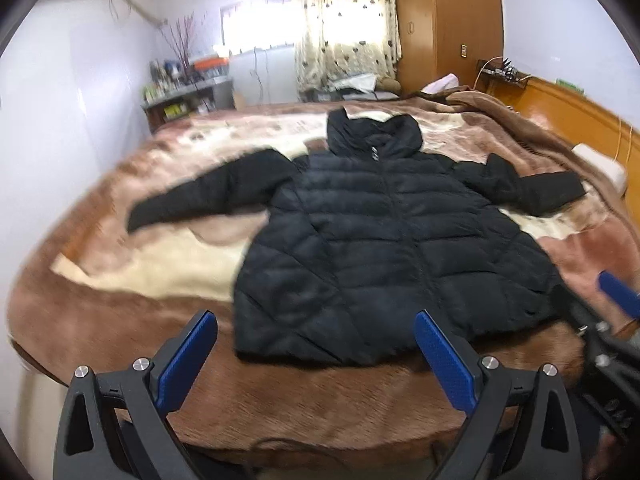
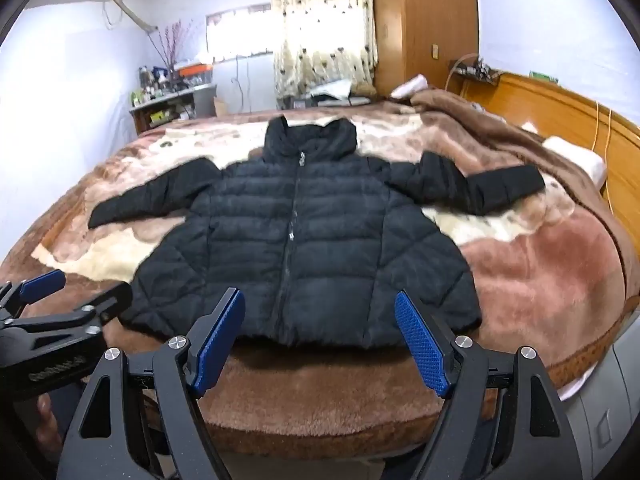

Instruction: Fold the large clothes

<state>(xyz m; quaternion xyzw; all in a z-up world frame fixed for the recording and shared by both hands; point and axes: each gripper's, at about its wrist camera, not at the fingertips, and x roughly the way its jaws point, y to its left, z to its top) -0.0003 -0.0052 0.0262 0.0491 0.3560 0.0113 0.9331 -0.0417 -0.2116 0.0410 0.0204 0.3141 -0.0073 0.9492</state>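
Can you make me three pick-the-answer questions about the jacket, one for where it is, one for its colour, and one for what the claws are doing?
1. Where is the jacket?
A. spread flat on the bed
B. hanging on the curtain
C. on the floor

2. What colour is the jacket?
A. red
B. black
C. white

3. What are the left claw and right claw doing?
A. both squeezing a sleeve
B. one holding the hood
C. both open, holding nothing

Answers: 1 A, it lies on the blanket with sleeves out. 2 B, it is black all over. 3 C, the blue pads stand apart before the hem.
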